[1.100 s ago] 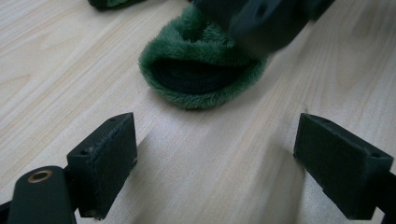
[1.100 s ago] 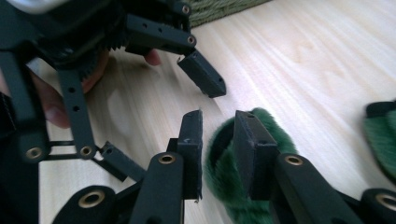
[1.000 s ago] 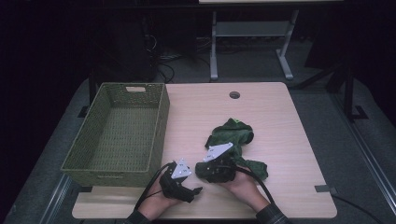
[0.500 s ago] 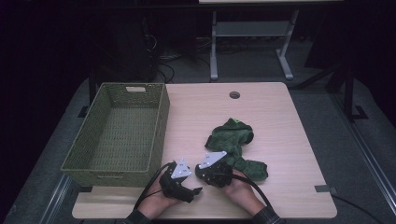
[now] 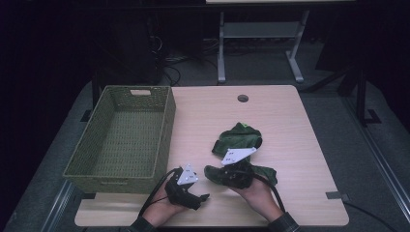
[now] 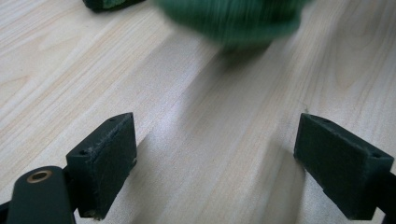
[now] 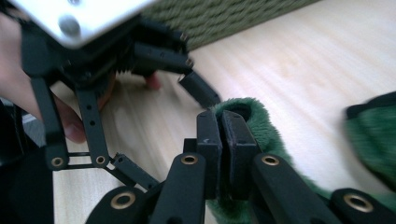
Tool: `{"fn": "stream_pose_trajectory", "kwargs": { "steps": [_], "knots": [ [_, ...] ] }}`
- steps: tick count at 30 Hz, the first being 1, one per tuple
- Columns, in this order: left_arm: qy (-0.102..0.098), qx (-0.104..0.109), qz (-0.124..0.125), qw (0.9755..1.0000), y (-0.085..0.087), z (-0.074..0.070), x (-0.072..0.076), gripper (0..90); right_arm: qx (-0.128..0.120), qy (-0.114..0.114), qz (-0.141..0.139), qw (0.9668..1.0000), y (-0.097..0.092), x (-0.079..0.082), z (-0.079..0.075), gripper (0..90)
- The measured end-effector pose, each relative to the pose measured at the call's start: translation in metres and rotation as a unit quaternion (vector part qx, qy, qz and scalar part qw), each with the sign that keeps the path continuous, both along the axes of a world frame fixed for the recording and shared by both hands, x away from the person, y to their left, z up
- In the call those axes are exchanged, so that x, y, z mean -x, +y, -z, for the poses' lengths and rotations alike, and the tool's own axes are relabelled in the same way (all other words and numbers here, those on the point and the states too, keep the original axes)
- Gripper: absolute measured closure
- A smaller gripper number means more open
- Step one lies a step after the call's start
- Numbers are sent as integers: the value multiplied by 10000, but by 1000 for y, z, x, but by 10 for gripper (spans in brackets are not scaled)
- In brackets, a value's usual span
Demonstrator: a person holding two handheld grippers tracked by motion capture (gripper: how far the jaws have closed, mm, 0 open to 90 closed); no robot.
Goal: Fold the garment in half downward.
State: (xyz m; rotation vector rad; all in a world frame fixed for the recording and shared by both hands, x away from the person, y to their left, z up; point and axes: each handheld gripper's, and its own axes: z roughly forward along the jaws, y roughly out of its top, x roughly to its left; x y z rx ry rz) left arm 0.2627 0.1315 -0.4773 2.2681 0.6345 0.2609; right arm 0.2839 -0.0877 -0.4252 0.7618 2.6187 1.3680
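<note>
A dark green fleecy cloth [image 5: 239, 140] lies crumpled on the wooden table [image 5: 290, 116], right of centre. My right gripper [image 5: 212, 173] is at the cloth's near edge and points left. In the right gripper view its jaws [image 7: 221, 116] are shut on a fold of the green cloth [image 7: 266, 126]. My left gripper [image 5: 205, 197] rests low near the table's front edge, just left of the right one. Its jaws [image 6: 215, 149] stand wide open over bare wood, with the blurred cloth [image 6: 233, 18] ahead of them. The left gripper [image 7: 201, 88] also appears close by in the right gripper view.
A large green woven basket [image 5: 167, 125] stands on the table's left side, with nothing visible inside it. A round cable hole [image 5: 242, 98] sits near the far edge. Bare wood lies to the right and behind the cloth.
My right gripper dipped toward the near edge, then came back up and to the right with the cloth's edge in its jaws. The left gripper has stayed where it was.
</note>
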Motion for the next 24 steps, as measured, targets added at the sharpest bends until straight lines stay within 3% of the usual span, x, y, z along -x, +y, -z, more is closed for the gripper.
{"fn": "stream_pose_trajectory", "kwargs": {
  "steps": [4, 10, 18, 24],
  "knots": [
    [-6, 0, 9, 10000, 0, 0, 0, 124, -246, -8, 137, 9996, -18, -1, -11, 860],
    [-7, 6, 8, 10000, 0, 0, 0, 124, -248, -112, 394, 9989, -41, -2, -17, 858],
    [-14, 0, 19, 10000, 0, 0, 0, 124, -92, -53, 767, 9970, -67, -7, -8, 844],
    [-18, -10, 30, 10000, 0, 0, -1, 124, 225, -22, 1037, 9944, -82, -9, 2, 826]
  ]
}}
